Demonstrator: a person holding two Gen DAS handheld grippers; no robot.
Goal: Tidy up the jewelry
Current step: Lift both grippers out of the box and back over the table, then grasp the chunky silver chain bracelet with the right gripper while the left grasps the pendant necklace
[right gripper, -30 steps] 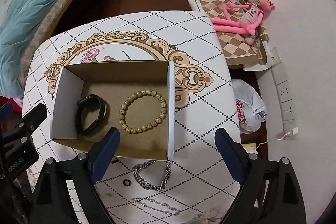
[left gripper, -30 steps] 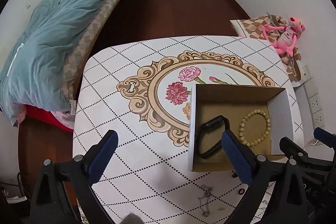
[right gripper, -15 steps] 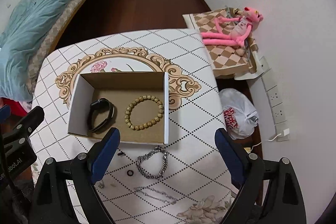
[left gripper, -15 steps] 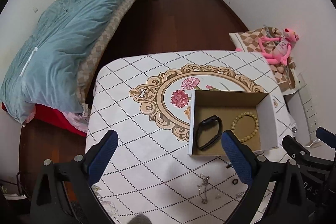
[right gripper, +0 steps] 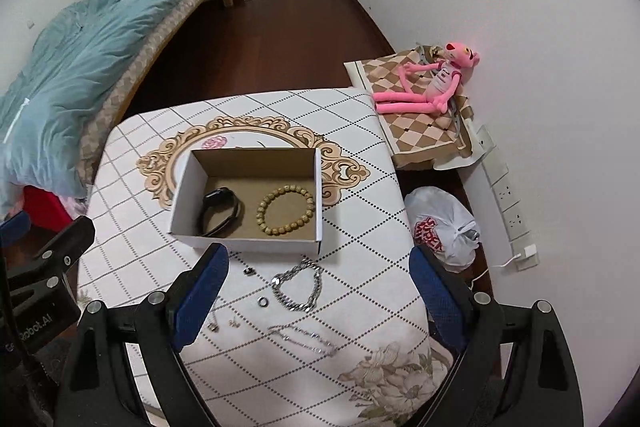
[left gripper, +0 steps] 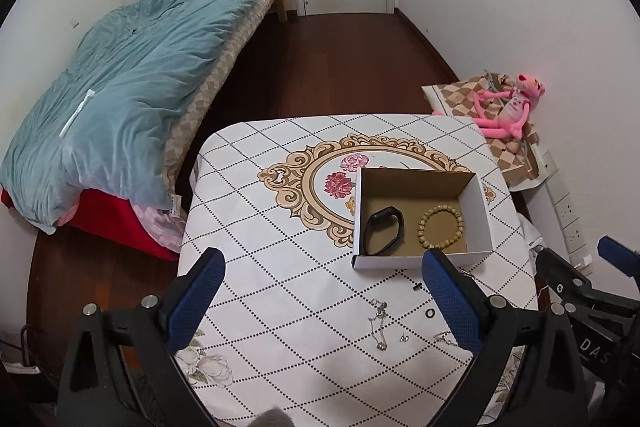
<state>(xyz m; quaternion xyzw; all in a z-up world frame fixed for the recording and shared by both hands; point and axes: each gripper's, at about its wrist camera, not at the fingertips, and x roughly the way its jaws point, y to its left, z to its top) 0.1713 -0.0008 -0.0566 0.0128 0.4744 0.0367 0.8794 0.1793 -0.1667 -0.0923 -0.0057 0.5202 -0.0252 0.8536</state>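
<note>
While 2 pieces, a black band [right gripper: 221, 211] and a bead bracelet [right gripper: 285, 210], lie in the box [right gripper: 318, 195], a chain [right gripper: 298, 287], necklace [right gripper: 306, 339] and ring [right gripper: 263, 301] wait on the table [right gripper: 360, 227] beneath both empty, spread jaws.

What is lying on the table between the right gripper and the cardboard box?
In the right wrist view, between the right gripper and the cardboard box lie a thick silver chain, a small dark ring and a tiny dark piece.
</note>
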